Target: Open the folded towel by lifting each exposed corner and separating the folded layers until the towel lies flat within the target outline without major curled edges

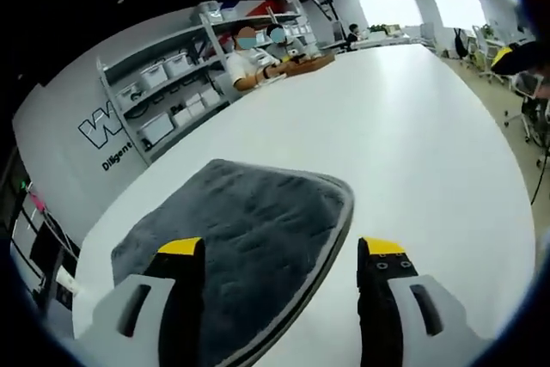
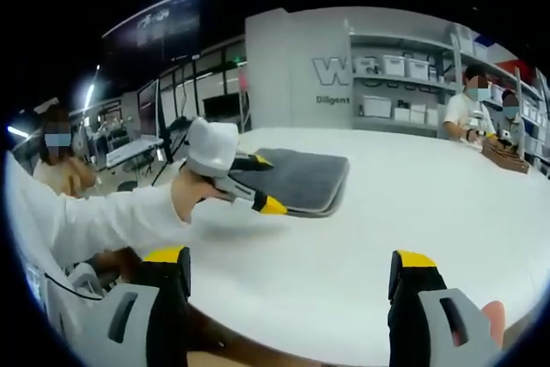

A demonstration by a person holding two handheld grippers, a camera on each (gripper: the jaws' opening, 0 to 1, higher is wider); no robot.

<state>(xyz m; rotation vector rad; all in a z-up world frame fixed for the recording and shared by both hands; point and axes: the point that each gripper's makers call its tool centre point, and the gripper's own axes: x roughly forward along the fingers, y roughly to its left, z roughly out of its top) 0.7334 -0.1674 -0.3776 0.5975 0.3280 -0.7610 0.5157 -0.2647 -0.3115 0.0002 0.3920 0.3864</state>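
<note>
- The left claw [image 1: 282,251] is hovering spread over the near edge of the towel [image 1: 245,229], one jaw above the cloth, the other above the bare desk [image 1: 412,143].
- In the right gripper view, a sleeved hand [image 2: 191,193] is gripping the left claw at the towel's corner.
- The right claw [image 2: 292,266] is gaping wide, well apart from the towel.
- The towel is lying folded, grey, plush, with round corners.

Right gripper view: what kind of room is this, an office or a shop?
It looks like a lab or workshop. Metal shelving against the wall holds white storage bins, a large white table carries a folded grey towel, and people work at its far end. A wall sign shows part of a company name.
</note>
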